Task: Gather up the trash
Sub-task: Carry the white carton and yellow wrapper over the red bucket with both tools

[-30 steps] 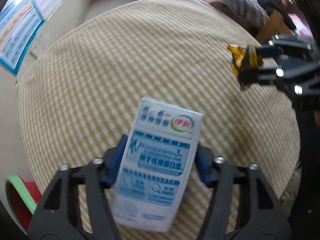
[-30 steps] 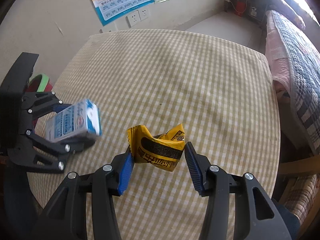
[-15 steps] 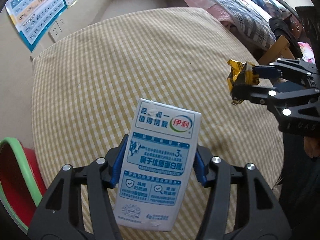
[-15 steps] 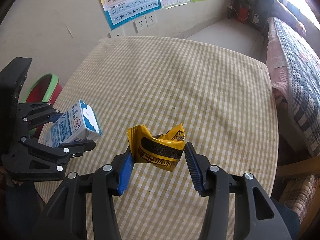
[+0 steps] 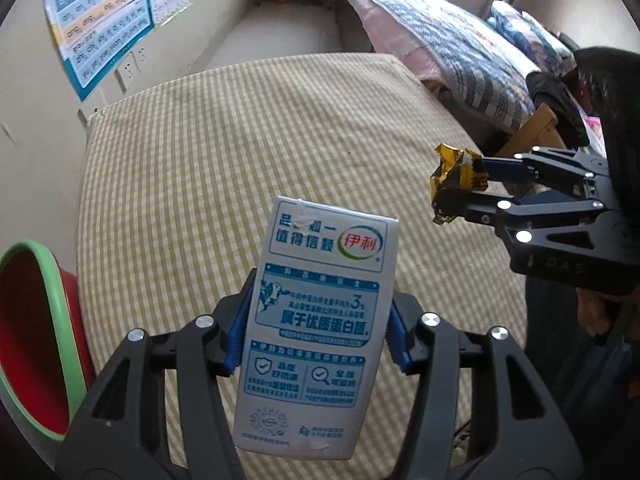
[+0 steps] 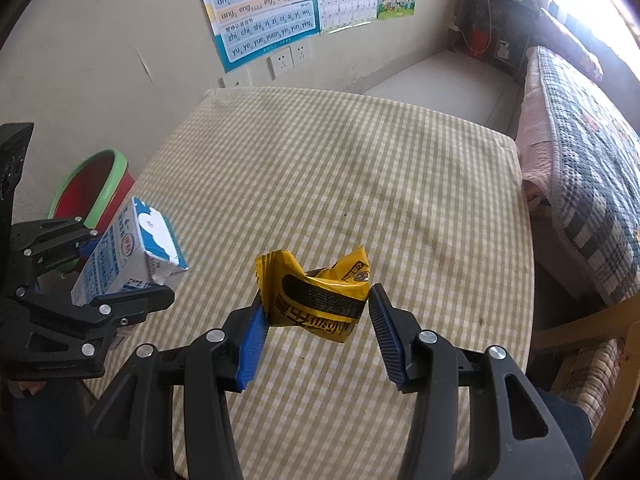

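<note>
A white and blue milk carton (image 5: 316,320) is clamped upright between the blue pads of my left gripper (image 5: 318,332), lifted off the checked tablecloth (image 5: 224,168). In the right wrist view the same carton (image 6: 128,256) and left gripper (image 6: 120,276) hang at the left, near the table's edge. My right gripper (image 6: 316,320) is shut on a crumpled yellow and black snack wrapper (image 6: 316,288), also held in the air. From the left wrist the wrapper (image 5: 456,180) shows at the right, at the tips of the right gripper (image 5: 460,188).
A red bin with a green rim (image 5: 36,332) stands on the floor left of the table, also seen as the bin (image 6: 92,188) beyond the carton. A bed with a plaid quilt (image 6: 580,152) runs along the right. Posters (image 6: 264,8) hang on the far wall.
Both grippers have risen with their loads, and the views take in more of the room. The left one rolled and shifted, so the red bin now shows larger at its left.
</note>
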`<state>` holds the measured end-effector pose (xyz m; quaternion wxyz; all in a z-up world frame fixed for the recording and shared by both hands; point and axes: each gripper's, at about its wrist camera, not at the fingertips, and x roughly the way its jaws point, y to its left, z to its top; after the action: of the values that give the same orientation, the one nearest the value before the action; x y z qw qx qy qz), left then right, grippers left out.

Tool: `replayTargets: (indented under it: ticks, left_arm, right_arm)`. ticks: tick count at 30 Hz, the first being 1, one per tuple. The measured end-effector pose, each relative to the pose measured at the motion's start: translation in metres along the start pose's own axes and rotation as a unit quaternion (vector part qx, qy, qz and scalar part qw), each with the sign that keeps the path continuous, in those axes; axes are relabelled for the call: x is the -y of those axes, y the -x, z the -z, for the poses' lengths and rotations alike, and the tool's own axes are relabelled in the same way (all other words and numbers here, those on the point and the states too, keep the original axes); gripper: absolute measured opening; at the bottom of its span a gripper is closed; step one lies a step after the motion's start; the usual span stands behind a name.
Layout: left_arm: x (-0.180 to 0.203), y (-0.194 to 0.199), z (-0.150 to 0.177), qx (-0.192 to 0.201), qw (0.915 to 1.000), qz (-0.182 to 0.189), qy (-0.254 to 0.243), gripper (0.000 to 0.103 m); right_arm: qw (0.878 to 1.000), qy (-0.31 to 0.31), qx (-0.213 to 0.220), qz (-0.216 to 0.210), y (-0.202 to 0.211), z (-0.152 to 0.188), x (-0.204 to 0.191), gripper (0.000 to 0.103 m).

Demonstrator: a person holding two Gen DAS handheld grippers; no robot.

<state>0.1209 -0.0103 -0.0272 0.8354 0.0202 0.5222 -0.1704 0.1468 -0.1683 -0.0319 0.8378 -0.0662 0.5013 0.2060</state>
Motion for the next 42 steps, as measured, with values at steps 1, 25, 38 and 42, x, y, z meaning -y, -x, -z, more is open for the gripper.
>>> replayTargets:
  ticks: [1,25,38,42]
  left_arm:
    - [0.0,0.003,0.002,0.006,0.9999,0.002,0.008,0.053]
    - [-0.079,0.093,0.046,0.12,0.9784,-0.068,0.154,0.053]
    - [-0.144,0.134,0.073,0.157,0.9535,-0.122,0.226,0.053]
    - [-0.165,0.145,0.085,0.162,0.9468,-0.135,0.243,0.053]
  right_arm:
    - [1.0,0.0,0.003,0.001,0.003,0.0,0.0,0.048]
    - [0.996,0.065,0.054,-0.028,0.022,-0.04,-0.089,0.048]
    - [0.987,0.125,0.067,-0.072,0.011,-0.076,-0.172,0.048]
    - [0.984,0.138,0.07,-0.084,0.006,-0.085,-0.198,0.048]
